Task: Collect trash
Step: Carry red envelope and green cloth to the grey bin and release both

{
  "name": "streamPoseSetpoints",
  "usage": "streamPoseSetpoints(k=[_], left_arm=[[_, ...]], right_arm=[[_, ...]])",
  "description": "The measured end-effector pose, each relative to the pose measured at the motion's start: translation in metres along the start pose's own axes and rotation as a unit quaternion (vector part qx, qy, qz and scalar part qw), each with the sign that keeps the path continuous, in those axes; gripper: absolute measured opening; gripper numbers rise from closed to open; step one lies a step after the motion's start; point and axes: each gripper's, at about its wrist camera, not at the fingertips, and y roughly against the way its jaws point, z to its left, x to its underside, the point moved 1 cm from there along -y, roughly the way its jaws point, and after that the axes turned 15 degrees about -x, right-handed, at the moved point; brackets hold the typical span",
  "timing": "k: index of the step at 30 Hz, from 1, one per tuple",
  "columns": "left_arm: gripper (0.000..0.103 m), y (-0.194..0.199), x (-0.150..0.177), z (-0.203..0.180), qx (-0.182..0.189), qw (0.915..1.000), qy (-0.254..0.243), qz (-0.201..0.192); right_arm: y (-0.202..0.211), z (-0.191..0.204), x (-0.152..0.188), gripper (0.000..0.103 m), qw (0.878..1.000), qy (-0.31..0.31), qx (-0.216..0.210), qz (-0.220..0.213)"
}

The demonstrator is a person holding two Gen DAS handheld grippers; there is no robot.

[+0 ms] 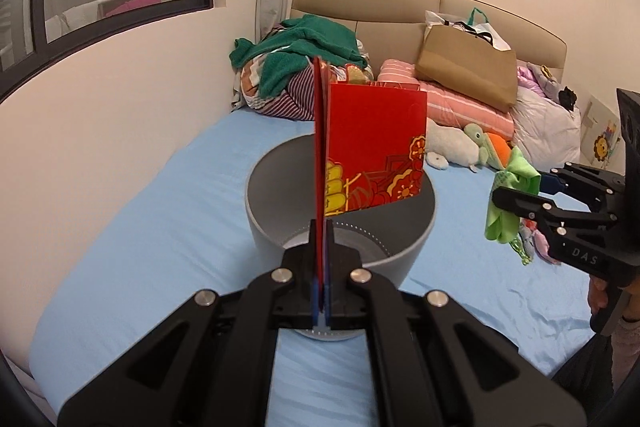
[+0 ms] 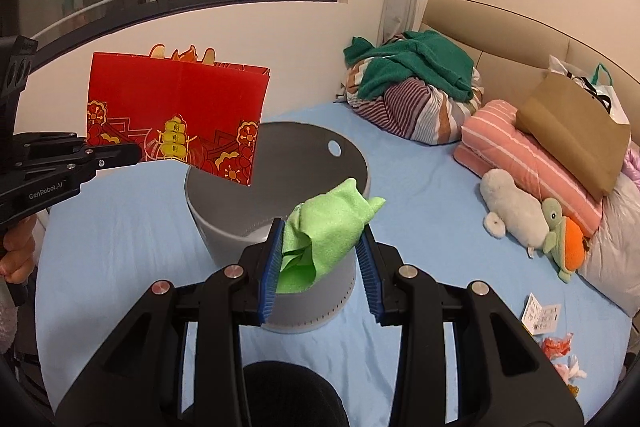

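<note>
My left gripper [image 1: 321, 227] is clamped tight on the lower edge of a red paper envelope [image 1: 374, 151], which stands upright just above the mouth of the grey bin [image 1: 416, 235]. My right gripper [image 2: 320, 239] stands partway closed on a crumpled green cloth [image 2: 324, 227], its blue pads [image 2: 270, 259] pressing the bunched fabric from both sides; it hangs over the near rim of the same bin [image 2: 348, 163]. By my reading, both pieces are picked up and carried to the bin but not yet dropped, so the release is what remains for them. The bin's inside looks empty as far as I can see. More trash is left: a small printed paper slip [image 2: 541, 314] and some red and pink wrappers [image 2: 558, 347] lie on the blue sheet [image 2: 120, 227] to the right, well apart from the bin. Further out: a plush seal [image 2: 514, 205] and turtle toy [image 2: 566, 239], a folded pink striped blanket [image 2: 516, 147], a brown paper bag [image 2: 576, 131], and a green towel on a striped bundle [image 2: 416, 67]. Nothing blocks the bin's opening; the envelope is wide and may catch the rim.
</note>
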Motion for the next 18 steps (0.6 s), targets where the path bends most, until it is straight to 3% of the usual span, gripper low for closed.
streamPoseSetpoints(k=[9,10,11,12,14,15,16,18], left_arm=[[0.003,-0.034,-0.023,0.007,0.007,1.0000,-0.003,0.002],[0.006,-0.039,-0.024,0.008,0.013,0.9999,0.000,0.003],[0.006,-0.045,-0.025,0.010,0.020,0.9998,0.001,0.008],[0.007,-0.051,-0.025,0.011,0.024,0.9996,0.001,0.015],[0.011,-0.062,-0.024,0.012,0.024,0.9992,0.002,0.031],[0.028,-0.068,-0.023,0.012,0.020,0.9990,0.004,0.040],[0.055,-0.072,-0.022,0.013,0.012,0.9989,0.007,0.044],[0.067,-0.076,-0.020,0.014,-0.004,0.9991,0.010,0.040]], right_arm=[[-0.042,0.000,-0.056,0.035,0.999,0.023,-0.024,0.007],[-0.047,-0.001,-0.058,0.041,0.999,0.023,-0.028,0.010],[-0.053,-0.003,-0.060,0.056,0.999,0.020,-0.030,0.014],[-0.058,-0.005,-0.060,0.064,0.999,0.016,-0.029,0.015],[-0.065,-0.010,-0.060,0.070,0.999,0.013,-0.029,0.014],[-0.070,-0.014,-0.060,0.070,0.999,0.012,-0.031,0.021],[-0.075,-0.016,-0.060,0.070,0.999,0.011,-0.033,0.025],[-0.081,-0.022,-0.060,0.070,0.999,0.005,-0.037,0.032]])
